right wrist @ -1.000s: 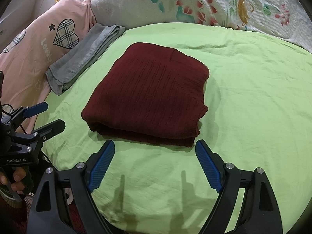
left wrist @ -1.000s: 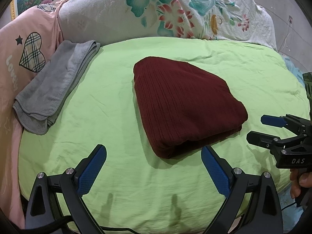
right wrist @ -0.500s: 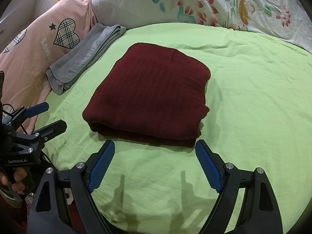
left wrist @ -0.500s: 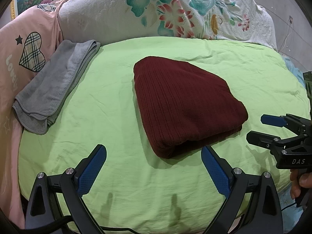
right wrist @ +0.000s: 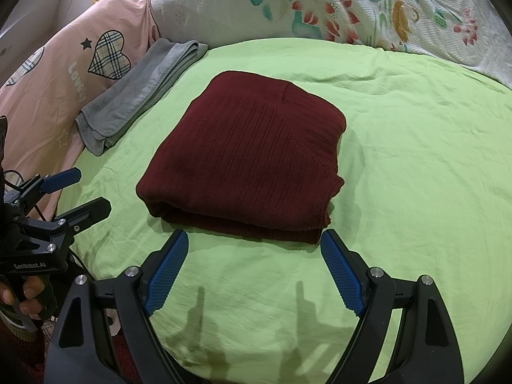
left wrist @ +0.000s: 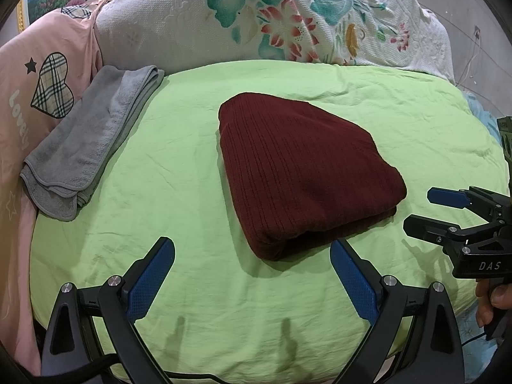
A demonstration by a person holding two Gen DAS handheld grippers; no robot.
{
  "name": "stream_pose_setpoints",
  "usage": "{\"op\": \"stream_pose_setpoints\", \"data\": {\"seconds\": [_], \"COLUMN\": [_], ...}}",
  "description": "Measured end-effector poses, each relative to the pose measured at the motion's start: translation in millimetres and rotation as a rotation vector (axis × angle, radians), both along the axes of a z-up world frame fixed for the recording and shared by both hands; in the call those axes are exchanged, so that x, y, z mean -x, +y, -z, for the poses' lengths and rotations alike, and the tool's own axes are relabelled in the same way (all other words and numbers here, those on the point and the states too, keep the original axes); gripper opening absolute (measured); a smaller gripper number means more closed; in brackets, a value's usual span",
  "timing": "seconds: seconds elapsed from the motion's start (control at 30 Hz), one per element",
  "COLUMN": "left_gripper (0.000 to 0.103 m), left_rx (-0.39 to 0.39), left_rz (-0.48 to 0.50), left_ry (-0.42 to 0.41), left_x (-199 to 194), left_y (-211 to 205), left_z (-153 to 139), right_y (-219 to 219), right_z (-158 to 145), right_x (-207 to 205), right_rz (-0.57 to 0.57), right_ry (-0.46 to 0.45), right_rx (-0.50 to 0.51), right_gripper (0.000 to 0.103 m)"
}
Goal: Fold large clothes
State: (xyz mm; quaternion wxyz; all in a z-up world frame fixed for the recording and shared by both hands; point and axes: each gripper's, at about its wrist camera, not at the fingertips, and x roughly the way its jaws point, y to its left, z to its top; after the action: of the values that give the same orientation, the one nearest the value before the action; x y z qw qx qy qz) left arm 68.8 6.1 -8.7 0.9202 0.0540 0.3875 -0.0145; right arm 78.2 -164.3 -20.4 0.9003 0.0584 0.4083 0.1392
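A bed spread with a lime-green sheet [left wrist: 179, 192] fills both views. Nothing has shifted over the past second: at lower frame the left gripper [left wrist: 252, 265] and right gripper [right wrist: 254, 257] remain spread wide, empty and still, just short of the near edge of the maroon ribbed sweater [right wrist: 249, 156], which lies folded into a compact stack at centre. The fold looks finished. A folded grey towel [left wrist: 92, 140] sits well apart at left, beside pink bedding [left wrist: 41, 73]; a floral pillow [left wrist: 281, 22] lines the top. Nothing obstructs.

Black gripper [left wrist: 252, 256], blue ribbed pads [left wrist: 150, 284], silver screws
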Motion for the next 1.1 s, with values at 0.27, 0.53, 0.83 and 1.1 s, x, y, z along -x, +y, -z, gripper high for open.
{"op": "stream_pose_setpoints", "data": {"seconds": [0.27,0.53,0.83,1.1], "left_gripper": [0.098,0.098,0.098,0.098], "left_rx": [0.000,-0.002,-0.002,0.004], "left_rz": [-0.001,-0.004,0.003,0.005], "left_ry": [0.000,-0.001,0.000,0.001], "left_x": [0.0,0.2,-3.6,-6.5], "left_y": [-0.3,-0.9,-4.3,-5.4], "left_z": [-0.3,-0.1,0.7,0.1], "right_y": [0.7,0.8,1.4,-2.4], "right_z": [-1.2,-1.5,-3.4,-7.3], "right_x": [-1.3,-1.3,-2.2,-9.2], "right_rz": [-0.007,-0.005,-0.007,-0.014], "right_ry": [0.000,-0.001,-0.002,-0.005], "right_rx": [0.003,0.001,0.001,0.002], "right_gripper": [0.085,0.085,0.085,0.085]}}
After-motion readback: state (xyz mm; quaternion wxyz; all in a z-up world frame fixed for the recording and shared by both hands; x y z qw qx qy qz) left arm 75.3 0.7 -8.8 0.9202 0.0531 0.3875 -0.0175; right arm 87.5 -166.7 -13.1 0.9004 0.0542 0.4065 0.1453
